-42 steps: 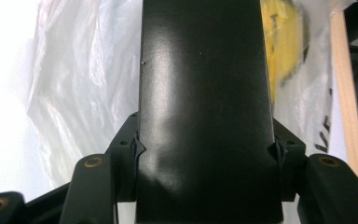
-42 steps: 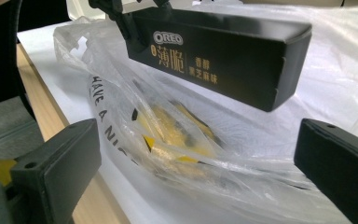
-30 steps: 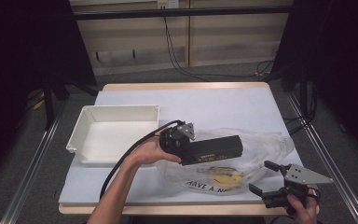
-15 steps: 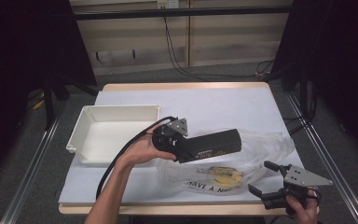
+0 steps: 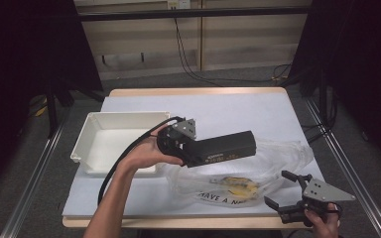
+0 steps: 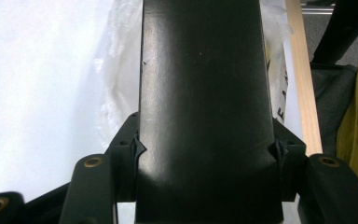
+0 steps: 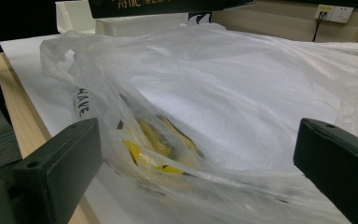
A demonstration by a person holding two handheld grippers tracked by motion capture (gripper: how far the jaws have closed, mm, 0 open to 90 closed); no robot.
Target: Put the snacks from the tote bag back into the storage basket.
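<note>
My left tongs [image 5: 198, 148] pinch a long black box [image 5: 225, 147] by its sides, holding it clear above the clear plastic bag [image 5: 258, 168] on the bench [image 5: 238, 111]. My right tongs [image 5: 283, 191] stand spread wide at the bag's near edge, gripping nothing. A white tray [image 5: 96, 144] sits to the left.

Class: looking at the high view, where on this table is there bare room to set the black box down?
Free: inside the white tray, and the bare table beyond it. Crowded: the near right, where the plastic bag spreads beside the right gripper.
</note>
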